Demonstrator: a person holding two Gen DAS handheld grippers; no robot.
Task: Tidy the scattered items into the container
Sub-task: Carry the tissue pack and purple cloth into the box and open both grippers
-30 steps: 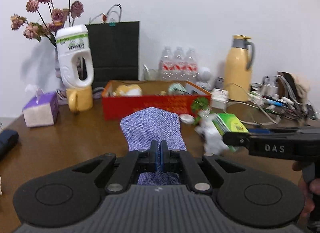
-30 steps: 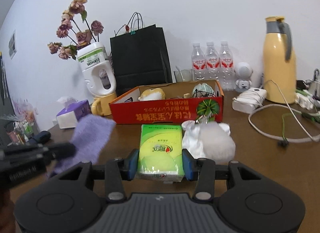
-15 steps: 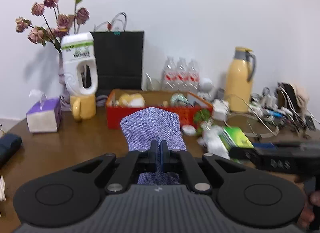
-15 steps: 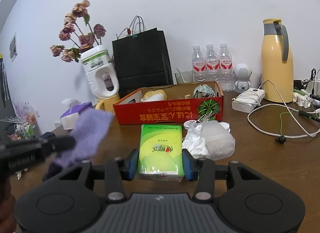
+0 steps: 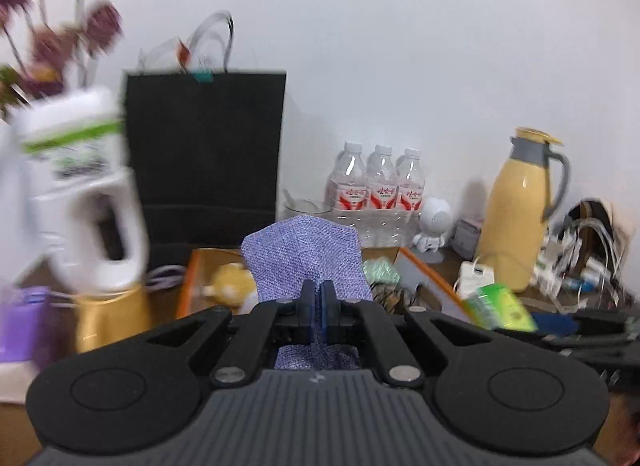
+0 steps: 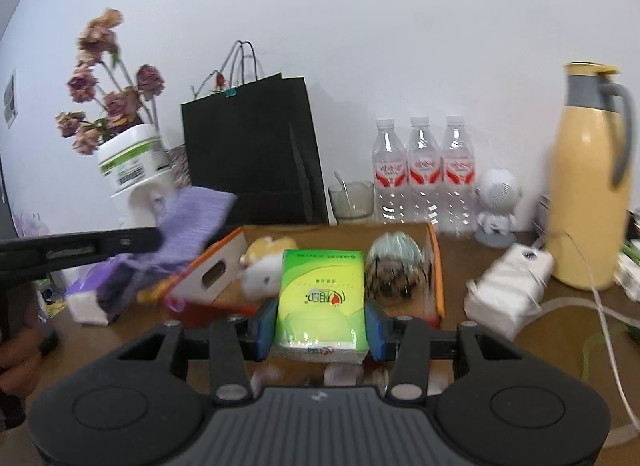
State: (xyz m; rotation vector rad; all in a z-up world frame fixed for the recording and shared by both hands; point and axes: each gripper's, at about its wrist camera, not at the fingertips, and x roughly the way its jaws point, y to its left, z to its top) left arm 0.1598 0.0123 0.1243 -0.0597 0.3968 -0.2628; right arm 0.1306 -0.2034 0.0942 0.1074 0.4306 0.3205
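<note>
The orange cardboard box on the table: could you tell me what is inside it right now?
Inside the orange box lie a yellow-and-white plush toy and a round greenish ball. The held green tissue pack hides the middle of the box floor.

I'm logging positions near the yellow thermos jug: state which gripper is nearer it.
Right. The right gripper, shut on the tissue pack, is beside the yellow thermos jug; the left gripper, shut on the purple cloth, is across the box.
</note>
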